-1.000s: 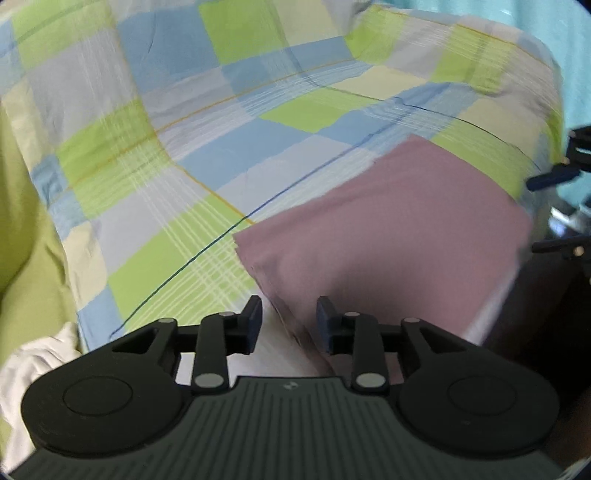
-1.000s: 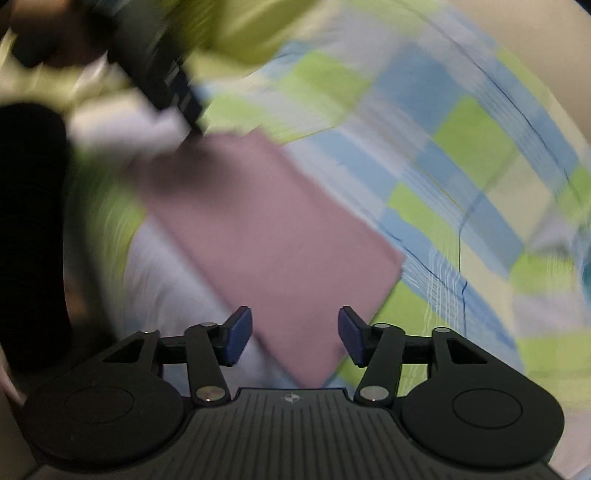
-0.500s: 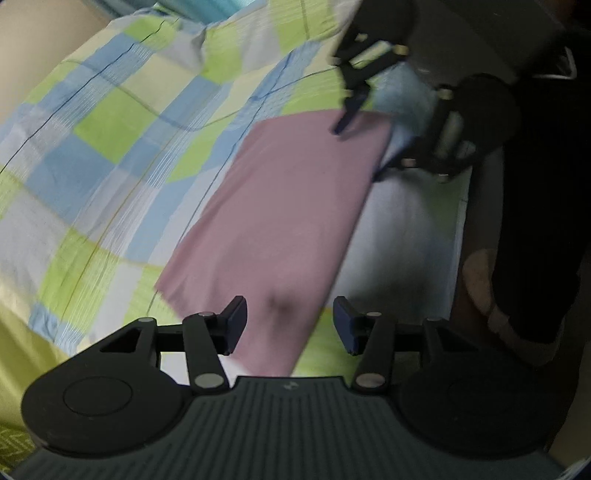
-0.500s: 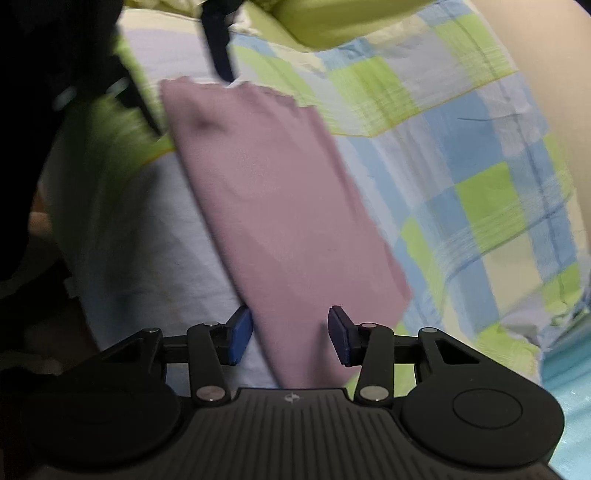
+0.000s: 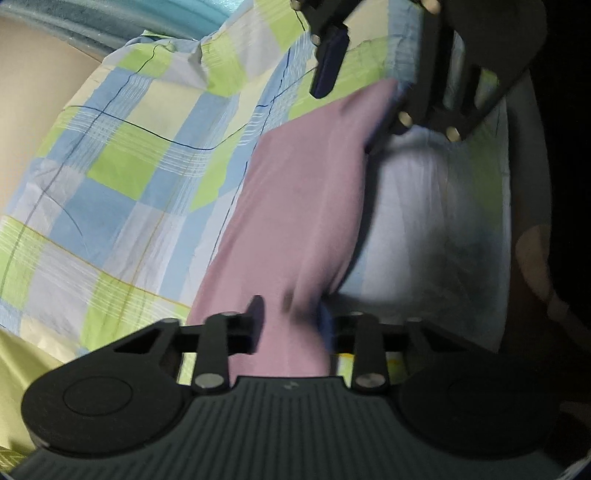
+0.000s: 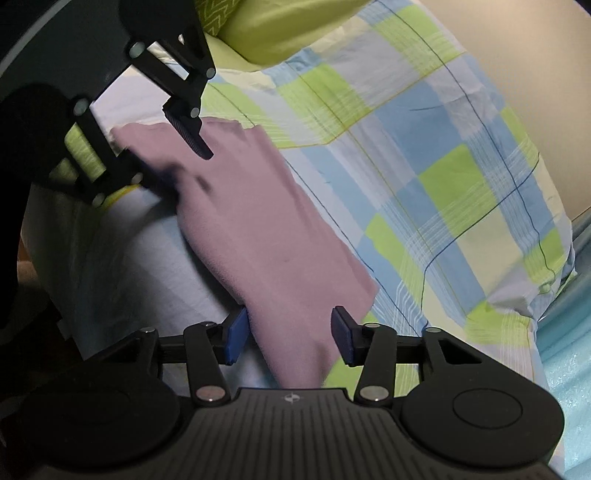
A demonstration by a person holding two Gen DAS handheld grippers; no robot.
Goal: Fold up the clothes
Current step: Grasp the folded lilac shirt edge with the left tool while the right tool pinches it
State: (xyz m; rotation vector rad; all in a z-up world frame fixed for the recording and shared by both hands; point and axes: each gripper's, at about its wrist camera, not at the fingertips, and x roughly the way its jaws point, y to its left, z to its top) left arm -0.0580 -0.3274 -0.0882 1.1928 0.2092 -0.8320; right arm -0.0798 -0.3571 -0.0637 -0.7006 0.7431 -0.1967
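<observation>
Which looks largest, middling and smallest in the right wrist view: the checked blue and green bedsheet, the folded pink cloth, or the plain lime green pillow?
1. Checked blue and green bedsheet, largest.
2. Folded pink cloth.
3. Plain lime green pillow, smallest as seen, but the frame edge cuts it off and it lies farther away, so its true rank is unsure.

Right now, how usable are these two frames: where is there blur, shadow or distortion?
Left wrist view: motion blur smears the pink cloth near the left tongs, the right edge falls into deep shadow, and fisheye bends the checked bedsheet. Right wrist view: sharper overall, the cloth blurs only by the far tongs, the left side is dark, and the right tongs read clearly.
</observation>
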